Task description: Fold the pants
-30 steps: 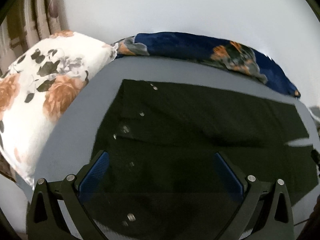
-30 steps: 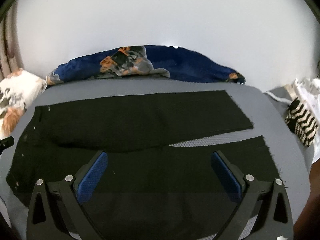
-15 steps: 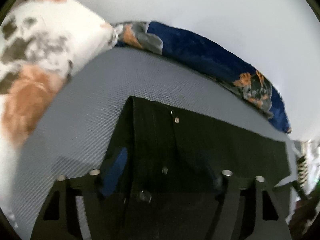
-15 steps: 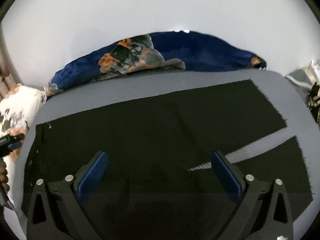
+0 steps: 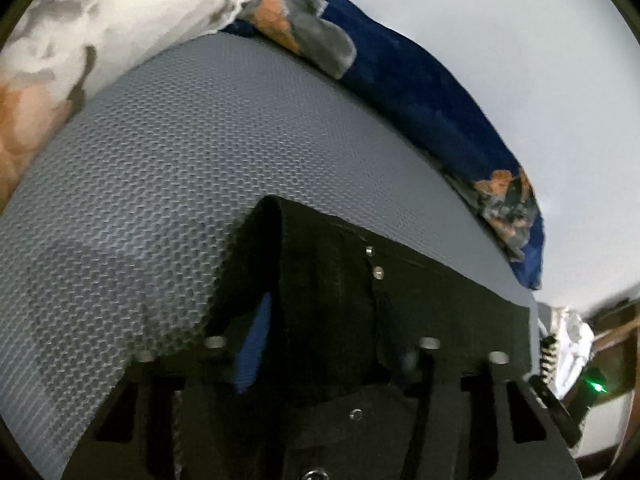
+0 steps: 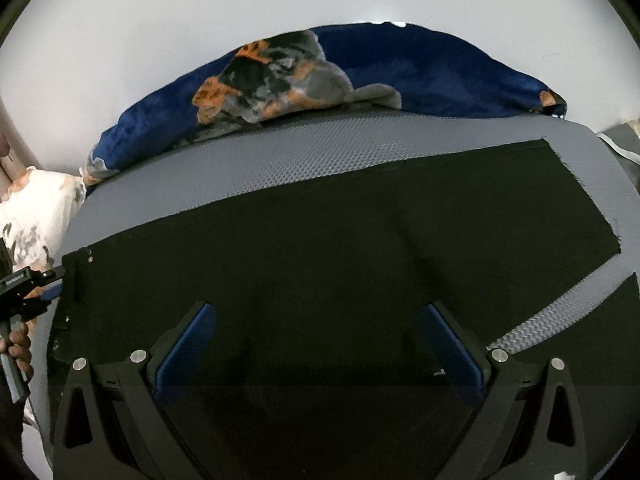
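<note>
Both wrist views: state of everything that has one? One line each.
pants: spread flat on the grey mattress, legs apart at the hems, unfolded.
waistband: corner between the left gripper's pads.
left gripper: jaws closing around the waistband.
right gripper: open, over the pants, holding nothing.
blue floral blanket: bunched along the far edge.

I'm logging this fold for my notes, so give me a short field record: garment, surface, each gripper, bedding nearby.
garment: black pants spread flat, legs apart at the right
surface: grey textured mattress
left gripper: at the waistband end, fingers closing with the waistband between them
right gripper: open over the pants' middle, nothing held
bedding: blue floral blanket along the far edge; white floral pillow past the waistband end
</note>
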Demonstrator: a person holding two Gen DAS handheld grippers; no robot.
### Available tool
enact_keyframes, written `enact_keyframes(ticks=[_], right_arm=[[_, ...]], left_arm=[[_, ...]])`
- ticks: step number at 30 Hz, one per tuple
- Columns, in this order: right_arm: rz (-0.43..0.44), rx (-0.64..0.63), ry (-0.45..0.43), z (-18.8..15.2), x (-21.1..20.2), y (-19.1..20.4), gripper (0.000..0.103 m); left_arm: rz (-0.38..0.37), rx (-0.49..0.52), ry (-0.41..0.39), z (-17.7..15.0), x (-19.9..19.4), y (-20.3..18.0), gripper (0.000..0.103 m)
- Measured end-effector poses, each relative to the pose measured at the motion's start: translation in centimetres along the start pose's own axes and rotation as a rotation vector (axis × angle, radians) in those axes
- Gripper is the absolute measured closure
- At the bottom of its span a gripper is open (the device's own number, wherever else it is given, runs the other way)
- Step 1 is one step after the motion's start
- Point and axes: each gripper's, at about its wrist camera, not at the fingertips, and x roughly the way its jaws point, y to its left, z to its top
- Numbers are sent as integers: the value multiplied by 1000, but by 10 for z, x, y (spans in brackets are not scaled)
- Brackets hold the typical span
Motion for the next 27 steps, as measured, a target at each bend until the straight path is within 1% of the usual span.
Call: enact_keyframes(ticks=[2, 5, 8, 11, 13, 20, 23, 26, 27], right_arm=[[-1, -8, 6, 0, 5, 3, 0], [7, -16, 11, 0, 9, 7, 0], [10, -24, 10, 2, 11, 9, 0], [8, -31, 6, 3, 12, 10, 0], [5, -30, 7, 3, 13, 9, 0], [15, -35, -2, 5, 14, 8, 0], [19, -40, -7, 10, 18, 5, 0], [35, -44, -5, 17, 24, 1, 0], [41, -50, -7, 20, 26, -1, 0]], left_arm=[[-3, 1, -5, 0, -1, 0, 60], [-27, 12, -26, 1, -5, -4, 61], [-14, 51, -43, 1, -9, -11, 61], [12, 101, -45, 4, -3, -19, 61], [9, 105, -34, 7, 3, -19, 61], [-59, 22, 9, 32, 30, -4, 61], [-78, -2, -2, 38, 34, -2, 61], [-118, -58, -8, 40, 35, 4, 61], [-122, -68, -17, 39, 34, 6, 67]])
